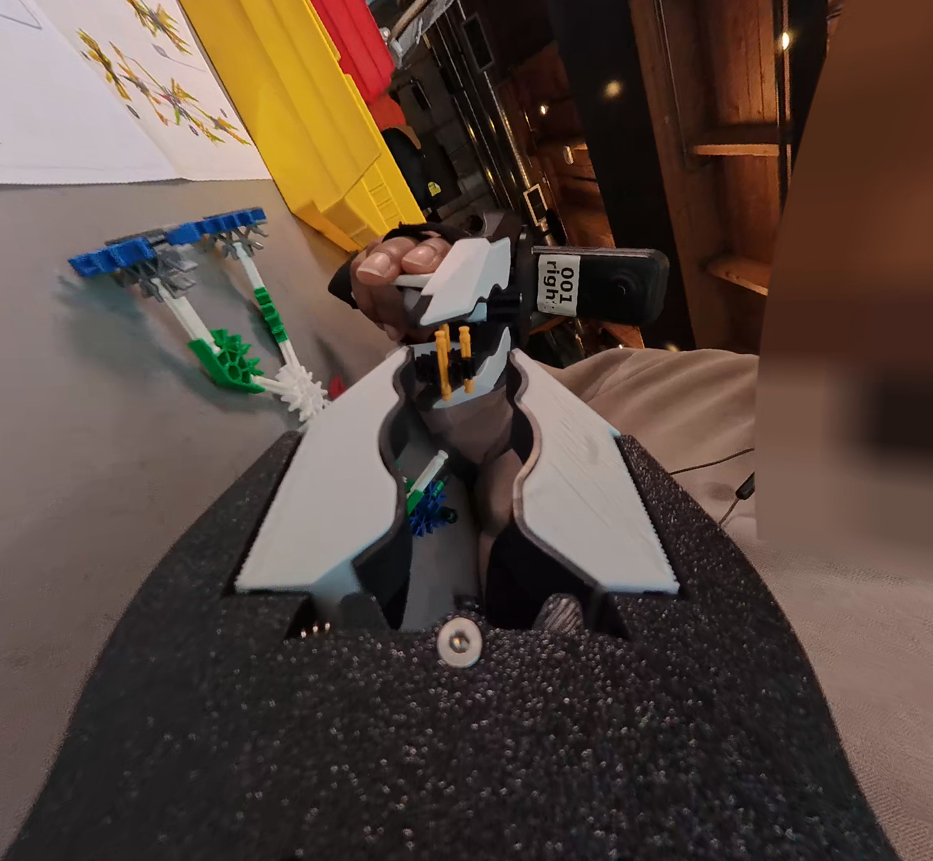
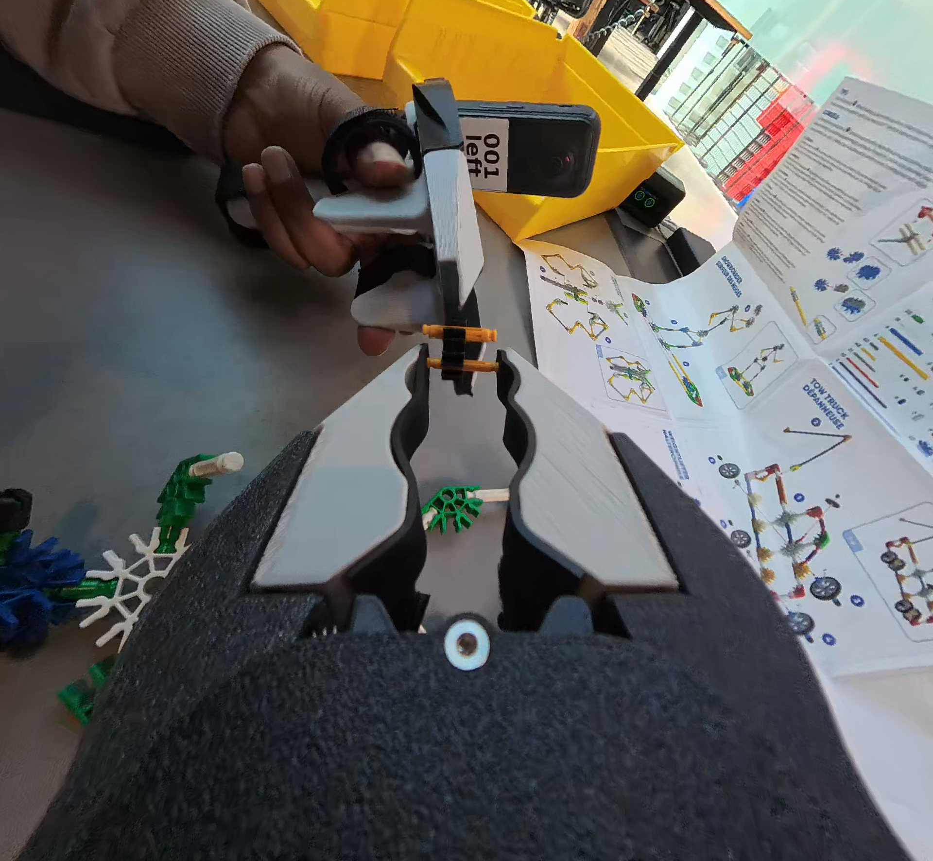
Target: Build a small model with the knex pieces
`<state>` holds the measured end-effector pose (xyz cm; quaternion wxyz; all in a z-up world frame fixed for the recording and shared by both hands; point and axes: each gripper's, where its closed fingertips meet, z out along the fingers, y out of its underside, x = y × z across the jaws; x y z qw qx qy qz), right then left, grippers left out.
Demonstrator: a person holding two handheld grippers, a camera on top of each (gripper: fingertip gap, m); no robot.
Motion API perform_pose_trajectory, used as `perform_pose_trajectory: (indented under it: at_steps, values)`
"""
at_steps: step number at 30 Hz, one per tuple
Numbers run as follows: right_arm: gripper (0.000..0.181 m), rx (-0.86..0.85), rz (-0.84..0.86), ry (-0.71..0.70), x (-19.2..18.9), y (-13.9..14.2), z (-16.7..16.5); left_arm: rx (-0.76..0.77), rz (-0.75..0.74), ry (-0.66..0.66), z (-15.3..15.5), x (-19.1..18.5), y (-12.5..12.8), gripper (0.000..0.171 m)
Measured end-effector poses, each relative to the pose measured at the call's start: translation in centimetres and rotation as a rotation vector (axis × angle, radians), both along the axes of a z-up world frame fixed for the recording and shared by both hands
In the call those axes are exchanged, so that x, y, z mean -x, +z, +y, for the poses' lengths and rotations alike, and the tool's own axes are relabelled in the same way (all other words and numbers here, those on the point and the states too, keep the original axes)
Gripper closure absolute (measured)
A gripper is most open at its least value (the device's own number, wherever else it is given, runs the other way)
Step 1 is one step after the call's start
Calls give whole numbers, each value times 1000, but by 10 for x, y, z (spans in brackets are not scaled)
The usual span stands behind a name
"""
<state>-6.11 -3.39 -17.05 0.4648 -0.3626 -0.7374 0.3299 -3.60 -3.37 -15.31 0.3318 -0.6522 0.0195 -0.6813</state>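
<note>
A small piece, two short yellow rods (image 2: pixel 462 365) joined by a black connector (image 2: pixel 456 346), hangs in the air between both grippers. My right gripper (image 2: pixel 462 357) has a fingertip at each end of the lower rod and pinches it lengthwise. In the left wrist view the same piece (image 1: pixel 444 362) sits between the right gripper's upper and lower fingers (image 1: pixel 457 281). My left gripper (image 1: pixel 459 357) faces it with its jaws apart, one on either side of the piece, which is narrower than the gap. A bare hand (image 2: pixel 282 211) holds the left gripper.
A partly built rod-and-connector model (image 1: pixel 202 306) lies on the grey table (image 1: pixel 101 508), with loose green, white and blue parts (image 2: pixel 126 569) and a green connector (image 2: pixel 452 508) below. Yellow bins (image 2: pixel 505 54), a red bin (image 1: pixel 343 4) and printed instruction sheets (image 2: pixel 757 382) lie behind. The grippers are tip to tip, or close to it. The green connector (image 2: pixel 452 508) is about 8 cm from both grippers' fingertips. Seen from the left wrist view (image 1: pixel 241 365) as well.
</note>
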Motion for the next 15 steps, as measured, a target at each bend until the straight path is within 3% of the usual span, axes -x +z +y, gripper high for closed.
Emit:
perform_pose_trajectory:
  at_steps: [2, 13, 14, 15]
  values:
    - [156, -23, 7, 12, 0, 4, -4, -20, 40, -7, -3, -4, -3, 149]
    - [159, -72, 13, -9, -2, 5, -2, -65, 61, 17, -3, 0, 1, 151]
    - [181, -81, 11, -30, -6, 4, 5, -58, 59, 45, 1, 8, 0, 151]
    - [181, -61, 47, -86, -13, 10, 21, -27, 43, 152, 12, 37, -3, 151]
